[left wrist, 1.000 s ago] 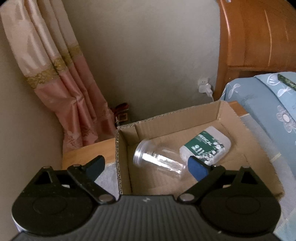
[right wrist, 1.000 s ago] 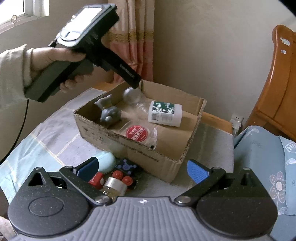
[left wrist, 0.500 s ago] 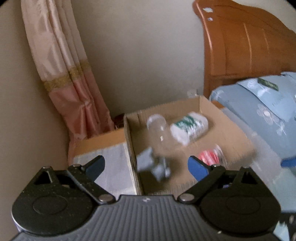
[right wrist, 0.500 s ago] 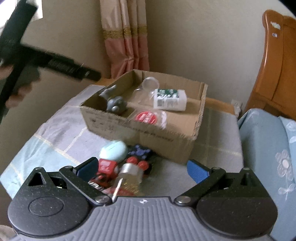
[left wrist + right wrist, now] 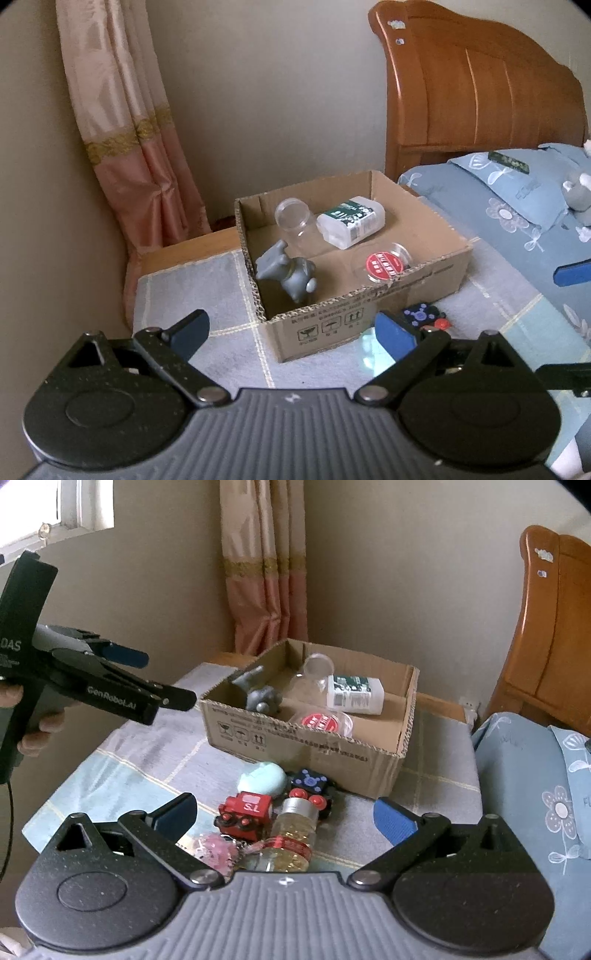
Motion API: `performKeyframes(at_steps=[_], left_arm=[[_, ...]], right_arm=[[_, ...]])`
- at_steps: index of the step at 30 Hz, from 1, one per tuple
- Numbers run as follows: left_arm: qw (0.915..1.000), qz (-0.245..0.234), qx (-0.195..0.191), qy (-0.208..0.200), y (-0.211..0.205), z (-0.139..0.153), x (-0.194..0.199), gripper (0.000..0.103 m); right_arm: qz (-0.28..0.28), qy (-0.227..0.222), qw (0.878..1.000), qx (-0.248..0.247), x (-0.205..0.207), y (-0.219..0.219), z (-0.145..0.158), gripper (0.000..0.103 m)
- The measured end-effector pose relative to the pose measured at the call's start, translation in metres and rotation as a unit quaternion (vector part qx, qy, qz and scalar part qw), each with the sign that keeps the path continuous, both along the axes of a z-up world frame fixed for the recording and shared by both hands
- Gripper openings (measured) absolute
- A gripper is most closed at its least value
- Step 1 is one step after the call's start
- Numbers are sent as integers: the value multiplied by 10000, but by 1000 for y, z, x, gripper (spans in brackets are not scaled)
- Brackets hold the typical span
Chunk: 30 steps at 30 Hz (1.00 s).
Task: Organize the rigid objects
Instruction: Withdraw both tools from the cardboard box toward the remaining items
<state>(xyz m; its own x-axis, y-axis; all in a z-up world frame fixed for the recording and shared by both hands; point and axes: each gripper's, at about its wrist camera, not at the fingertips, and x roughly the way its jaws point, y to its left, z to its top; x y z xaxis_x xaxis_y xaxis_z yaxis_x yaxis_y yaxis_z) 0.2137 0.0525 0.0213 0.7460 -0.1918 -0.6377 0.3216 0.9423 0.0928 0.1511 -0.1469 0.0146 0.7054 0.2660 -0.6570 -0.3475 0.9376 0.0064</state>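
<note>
My right gripper point(image 5: 282, 814) gapes empty over the red toy train point(image 5: 245, 809), nearest. Left gripper point(image 5: 291, 330) empty too, wide, beside the cardboard box point(image 5: 369, 317).

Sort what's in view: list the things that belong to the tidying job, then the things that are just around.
Job:
cardboard box
grey figurine
white bottle
clear jar
red-lidded jar
mint case
red toy train
oil bottle

Around:
curtain
headboard
pillow
</note>
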Motion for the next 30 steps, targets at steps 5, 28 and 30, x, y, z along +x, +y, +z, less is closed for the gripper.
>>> performKeyframes(at_steps=[5, 28, 30], left_arm=[[9999, 1, 106, 29, -2, -2, -9, 96], [9981, -127, -137, 584, -19, -49, -1, 96], [9975, -137, -180, 672, -21, -56, -5, 96]], right_arm=[[66, 42, 9997, 217, 1, 1, -2, 103], [146, 615, 9966, 532, 28, -25, -58, 103], [113, 643, 9968, 461, 27, -29, -66, 103]])
